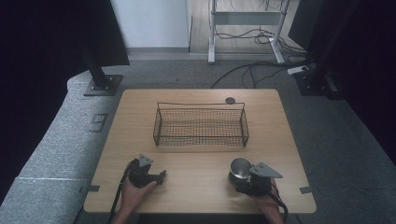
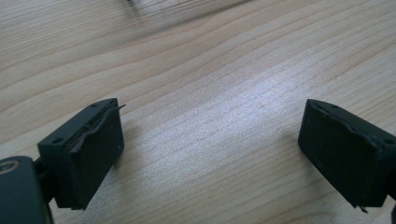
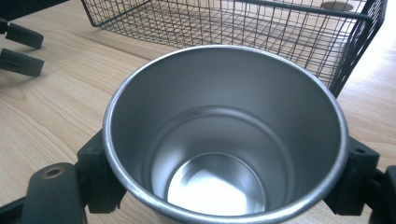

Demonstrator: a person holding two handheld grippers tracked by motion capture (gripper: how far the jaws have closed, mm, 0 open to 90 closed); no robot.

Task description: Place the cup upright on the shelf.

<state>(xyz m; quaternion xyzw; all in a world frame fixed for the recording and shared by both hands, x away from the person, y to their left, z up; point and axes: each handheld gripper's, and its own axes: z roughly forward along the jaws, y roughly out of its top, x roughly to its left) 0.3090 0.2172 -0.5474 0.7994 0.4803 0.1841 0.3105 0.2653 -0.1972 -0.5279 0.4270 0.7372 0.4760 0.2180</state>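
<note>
A person sits at a wooden desk (image 1: 201,182) with a hand-held gripper in each hand; the right hand-held gripper (image 1: 246,179) is clamped around a shiny steel cup (image 1: 239,169), one jaw on each side of its wall, the cup upright and empty at the near right of the desk; the left hand-held gripper (image 1: 156,178) rests near the front left, jaws spread wide with nothing between them. A wire basket (image 1: 201,139) stands empty at mid-desk, just beyond the cup — the grasp looks made; the next move likely calls for lifting the cup over the near rim and lowering it inside.
</note>
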